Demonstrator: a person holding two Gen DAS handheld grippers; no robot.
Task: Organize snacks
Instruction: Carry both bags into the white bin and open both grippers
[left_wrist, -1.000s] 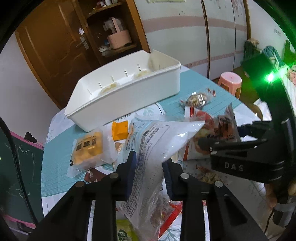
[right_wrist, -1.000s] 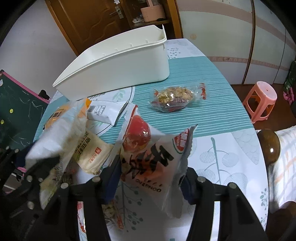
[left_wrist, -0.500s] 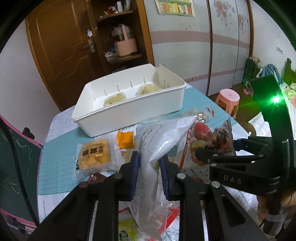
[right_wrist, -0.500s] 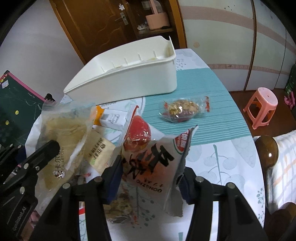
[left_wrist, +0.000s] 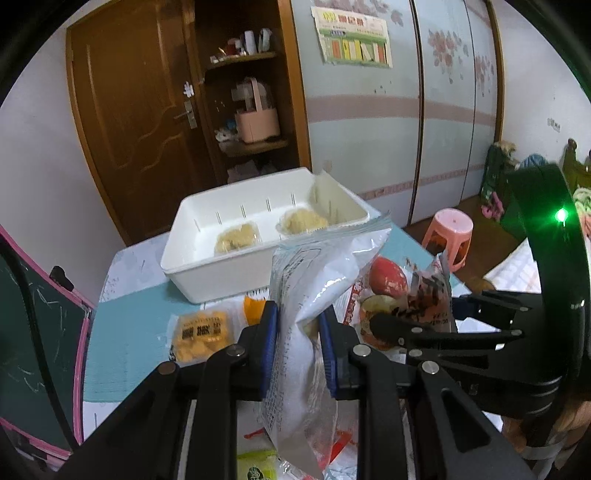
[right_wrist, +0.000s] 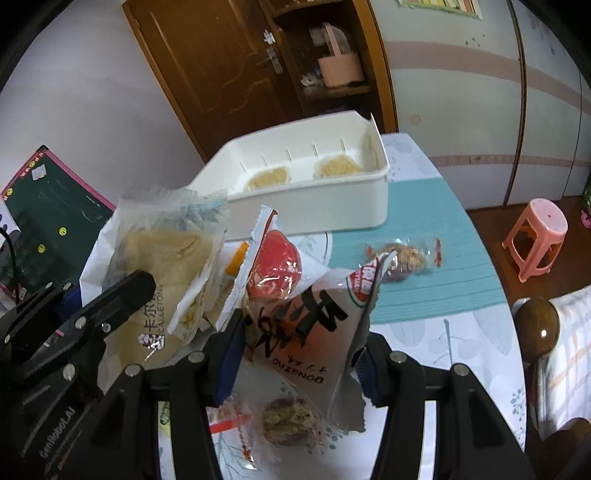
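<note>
bin: white, far side of table; two pale snack packs already inside, rest of floor bare
left gripper: pinched tight on white-and-clear pastry bag, held off the table, short of the bin
right gripper: clamped on red-and-white snack bag, jaws part-way apart because of bag bulk; also lifted, just beside the left one
progress: early; two packs binned, two in the air, neither over the bin rim yet
left on table: yellow cake pack near the bin's front wall; clear nut-bar pack on the teal stripe; another nut-bar pack under the right gripper; green packet at bottom edge, partly hidden
next, by judgement: carry both bags forward over the front wall, drop into the bare part of the bin
risk: floppy bags, could catch on the rim or land on the binned packs
remaining: at least four loose packs after this pair; more may be hidden under the bags
</note>
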